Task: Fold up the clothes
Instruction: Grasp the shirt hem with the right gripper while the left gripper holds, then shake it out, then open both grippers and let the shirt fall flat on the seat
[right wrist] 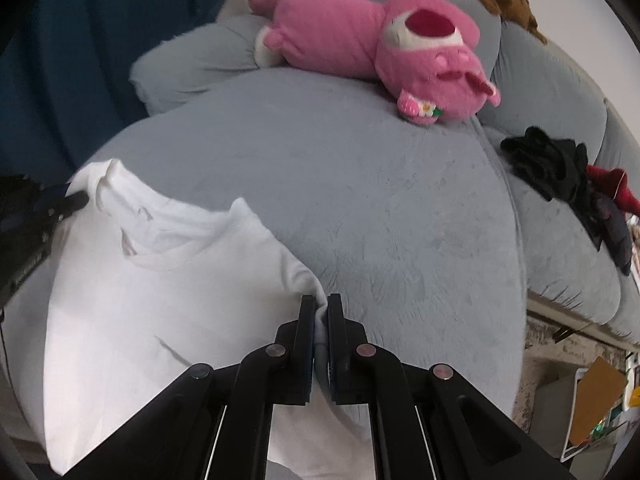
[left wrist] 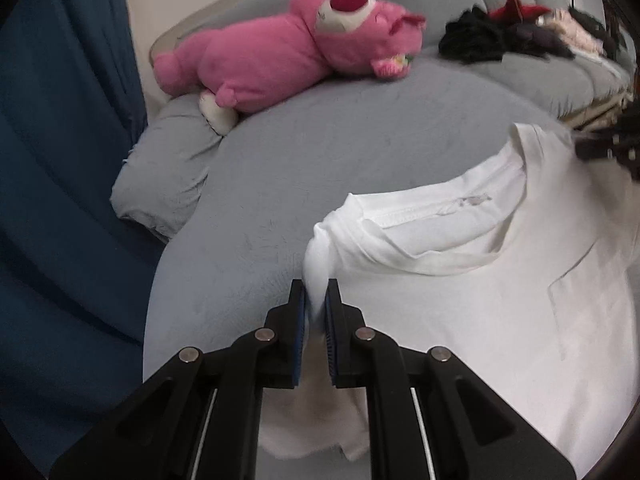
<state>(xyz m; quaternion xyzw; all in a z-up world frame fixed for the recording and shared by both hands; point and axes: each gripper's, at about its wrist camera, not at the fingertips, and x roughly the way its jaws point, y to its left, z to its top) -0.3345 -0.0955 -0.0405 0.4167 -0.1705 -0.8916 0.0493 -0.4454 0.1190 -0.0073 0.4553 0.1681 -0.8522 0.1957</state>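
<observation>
A white T-shirt hangs spread between my two grippers above the grey bed, its neckline facing up. My left gripper is shut on a bunched shoulder of the shirt. In the right wrist view the same T-shirt hangs to the left, and my right gripper is shut on its other shoulder. The right gripper shows blurred at the right edge of the left wrist view, and the left gripper shows at the left edge of the right wrist view.
A big pink plush bear lies along the bed's far side beside a grey pillow. A pile of black and red clothes sits on the grey sofa behind. Blue curtains hang at the left. Boxes stand on the floor at the right.
</observation>
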